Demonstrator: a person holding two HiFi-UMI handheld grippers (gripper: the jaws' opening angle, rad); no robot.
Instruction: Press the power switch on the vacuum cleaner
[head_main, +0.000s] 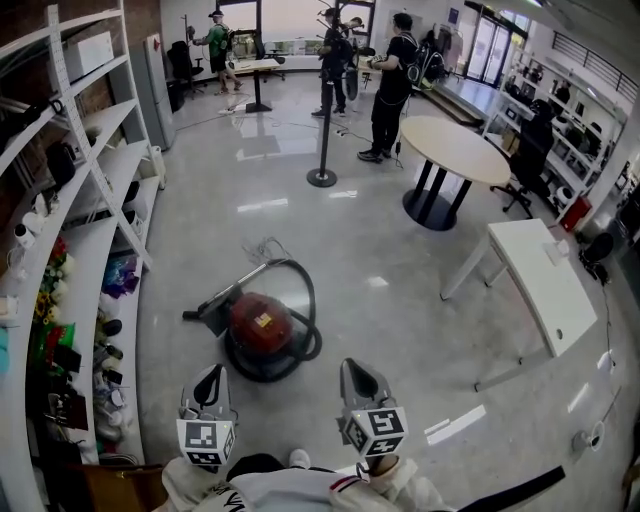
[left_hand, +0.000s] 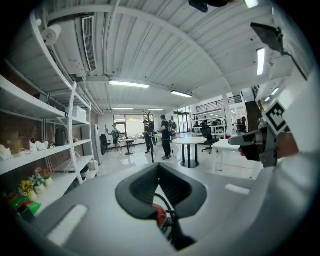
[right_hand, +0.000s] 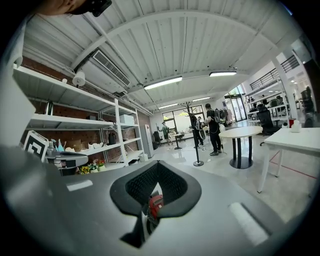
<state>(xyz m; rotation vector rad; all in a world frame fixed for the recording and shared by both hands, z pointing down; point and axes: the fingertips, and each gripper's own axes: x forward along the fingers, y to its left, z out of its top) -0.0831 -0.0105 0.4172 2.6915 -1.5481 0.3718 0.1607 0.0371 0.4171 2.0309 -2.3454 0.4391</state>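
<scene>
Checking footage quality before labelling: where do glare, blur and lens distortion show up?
Head view: light patches glare on the glossy grey floor; the red canister vacuum cleaner is sharp. Left gripper view: fisheye bends the white shelf rack, corners black. Right gripper view: same bending, foreground blurred.

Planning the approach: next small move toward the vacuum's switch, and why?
Probably move the left gripper forward and down toward the red vacuum cleaner: that gripper and the right gripper hang short of the cleaner, jaws shut, empty; left looks nearer.
</scene>
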